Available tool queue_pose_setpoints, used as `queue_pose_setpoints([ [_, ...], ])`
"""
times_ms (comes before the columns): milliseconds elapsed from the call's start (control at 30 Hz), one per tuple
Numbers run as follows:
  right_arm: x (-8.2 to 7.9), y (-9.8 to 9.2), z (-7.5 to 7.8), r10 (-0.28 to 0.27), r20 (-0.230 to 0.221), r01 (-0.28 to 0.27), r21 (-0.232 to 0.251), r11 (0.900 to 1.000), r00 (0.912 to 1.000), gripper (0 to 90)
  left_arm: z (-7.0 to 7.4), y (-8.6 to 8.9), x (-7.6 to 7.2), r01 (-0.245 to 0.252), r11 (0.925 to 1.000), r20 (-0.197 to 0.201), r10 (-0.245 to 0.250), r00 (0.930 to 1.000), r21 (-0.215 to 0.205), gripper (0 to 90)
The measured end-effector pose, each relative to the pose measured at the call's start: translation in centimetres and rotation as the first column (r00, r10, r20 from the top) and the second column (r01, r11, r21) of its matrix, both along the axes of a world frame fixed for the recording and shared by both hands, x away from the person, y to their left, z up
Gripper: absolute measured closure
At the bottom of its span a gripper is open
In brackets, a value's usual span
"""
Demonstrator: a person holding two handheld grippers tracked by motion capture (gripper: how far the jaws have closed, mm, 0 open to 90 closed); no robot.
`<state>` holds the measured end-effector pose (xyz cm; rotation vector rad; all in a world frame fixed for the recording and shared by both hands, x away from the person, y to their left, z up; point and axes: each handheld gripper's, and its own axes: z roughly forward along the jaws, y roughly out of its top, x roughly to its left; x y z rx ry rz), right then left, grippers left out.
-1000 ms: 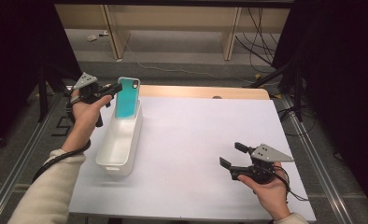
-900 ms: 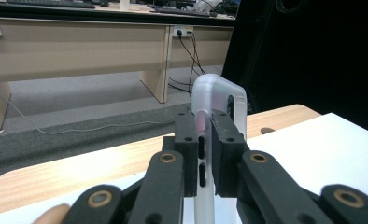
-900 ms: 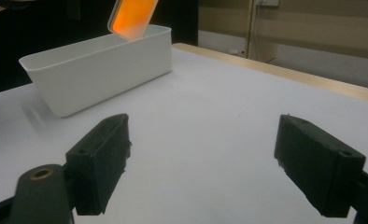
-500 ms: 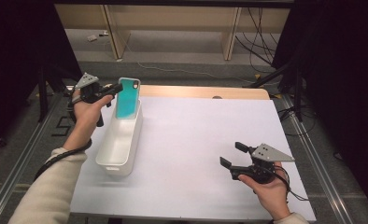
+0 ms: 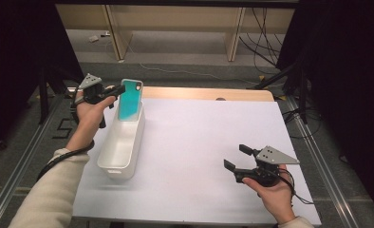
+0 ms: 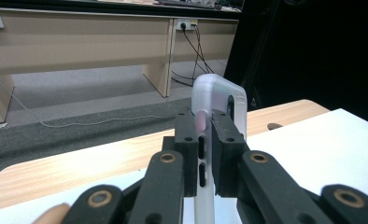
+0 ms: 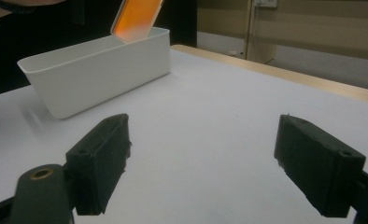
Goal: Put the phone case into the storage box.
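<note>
Pinching the translucent teal phone case (image 5: 128,100) by its edge, my left gripper (image 6: 204,140) tilts it over the far end of the long white plastic bin (image 5: 121,149); my right gripper (image 5: 241,162) waits apart, jaws wide, empty.

A person in cream long sleeves (image 5: 42,199) carries two black claws, the left claw (image 5: 110,92) and right claw (image 5: 236,158), each topped by a grey three-cornered plate, trailing a black cable, with brass-ringed pivots on the jaw links.
</note>
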<state>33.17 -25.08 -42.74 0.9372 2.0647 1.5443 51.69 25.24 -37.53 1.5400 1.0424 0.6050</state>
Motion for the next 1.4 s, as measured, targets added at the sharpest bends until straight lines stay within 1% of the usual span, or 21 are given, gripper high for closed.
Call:
queue_pose_setpoints([
  [233,0.0,0.0,0.0,0.0,-0.005,0.0,0.0,1.0,1.0,19.5,-0.2,0.0,0.3,-0.005,1.0,-0.007,0.005,1.0,0.007,82.2],
  [267,0.0,0.1,-0.1,0.009,-0.005,-0.009,0.012,1.0,0.9999,19.5,-0.2,0.0,0.3,-0.005,1.0,-0.008,0.005,1.0,0.008,82.2],
  [367,0.0,0.0,-0.1,0.006,-0.006,-0.006,0.005,1.0,1.0,19.5,-0.3,0.0,0.4,-0.006,0.9999,-0.012,0.006,0.9999,0.009,82.2],
  [567,0.0,0.1,-0.1,0.01,-0.006,-0.009,0.012,1.0,0.9999,19.5,-0.3,-0.1,0.6,-0.006,0.9999,-0.015,0.006,0.9999,0.009,82.2],
  [633,0.0,0.0,-0.1,0.005,0.0,-0.005,0.005,1.0,1.0,19.5,-0.4,-0.1,0.7,-0.009,0.9999,-0.017,0.009,0.9998,0.011,82.2],
  [667,0.1,0.1,-0.1,0.007,0.001,-0.008,0.021,1.0,1.0,19.5,-0.4,-0.1,0.8,-0.008,0.9999,-0.019,0.008,0.9998,0.009,82.1],
  [700,0.1,0.1,-0.1,0.007,-0.001,-0.007,0.018,1.0,1.0,19.5,-0.4,-0.1,0.8,-0.007,0.9999,-0.019,0.007,0.9998,0.01,82.1],
  [733,0.1,0.0,-0.1,0.007,-0.004,-0.007,0.004,1.0,1.0,19.5,-0.4,-0.1,0.9,-0.009,0.9999,-0.019,0.009,0.9998,0.008,82.1],
  [933,0.0,0.1,-0.1,0.008,-0.008,-0.008,0.006,1.0,0.9999,19.5,-0.6,-0.1,1.1,-0.009,0.9999,-0.024,0.01,0.9997,0.01,82.1],
  [1033,0.0,0.1,-0.1,0.007,-0.011,-0.007,0.013,1.0,0.9999,19.5,-0.7,-0.1,1.1,-0.011,0.9998,-0.025,0.011,0.9996,0.017,82.1],
  [1133,0.1,0.1,-0.1,0.008,-0.001,-0.008,0.011,1.0,1.0,19.5,-0.8,-0.1,1.2,-0.01,0.9998,-0.026,0.01,0.9996,0.017,82.1],
  [1200,0.0,0.0,0.0,0.008,-0.013,-0.008,0.01,1.0,0.9999,19.5,-0.8,-0.1,1.2,-0.011,0.9997,-0.027,0.012,0.9996,0.023,82.1],
  [1400,0.1,0.1,-0.1,0.011,-0.012,-0.011,0.021,1.0,0.9999,19.5,-0.9,-0.1,1.4,-0.012,0.9995,-0.029,0.013,0.9995,0.03,82.1],
])
